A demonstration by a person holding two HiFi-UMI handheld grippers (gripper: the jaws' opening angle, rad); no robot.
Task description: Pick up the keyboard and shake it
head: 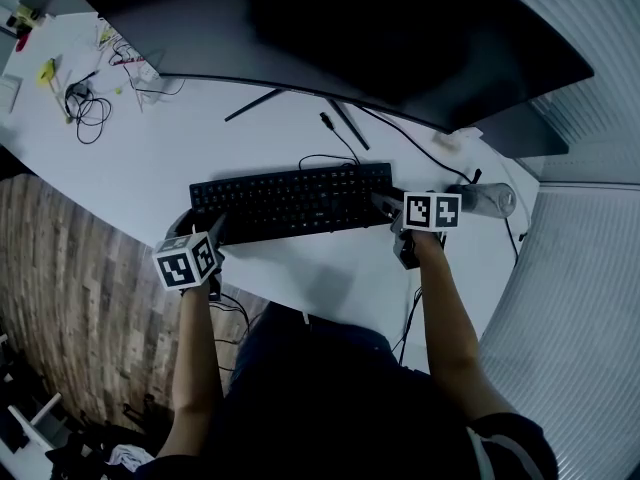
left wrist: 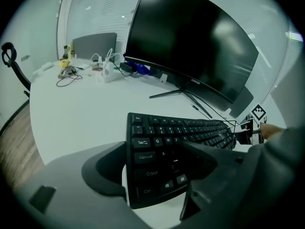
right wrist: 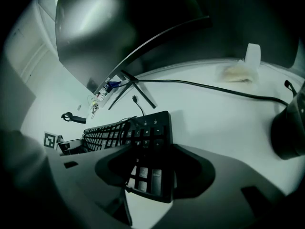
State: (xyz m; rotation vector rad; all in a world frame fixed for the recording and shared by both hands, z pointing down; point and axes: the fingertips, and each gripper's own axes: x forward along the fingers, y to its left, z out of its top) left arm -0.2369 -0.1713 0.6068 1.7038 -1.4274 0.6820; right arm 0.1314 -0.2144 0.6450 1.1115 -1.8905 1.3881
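A black keyboard (head: 290, 200) lies flat on the white desk (head: 150, 168), in front of the monitor. My left gripper (head: 207, 232) is at the keyboard's left end and my right gripper (head: 390, 208) at its right end. In the left gripper view the jaws of the left gripper (left wrist: 155, 154) straddle the keyboard (left wrist: 190, 128): one jaw lies over the letter keys, the other stands off the left edge with desk showing between. In the right gripper view the right gripper (right wrist: 152, 159) likewise straddles the keyboard's (right wrist: 147, 128) keypad end. Both stand open around it.
A large curved monitor (head: 350, 28) on a splayed stand (head: 345, 123) fills the back of the desk. Loose cables and small items (head: 85, 103) lie at the far left. A dark round cup (head: 490, 200) stands just right of the keyboard. The desk's front edge runs close behind both grippers.
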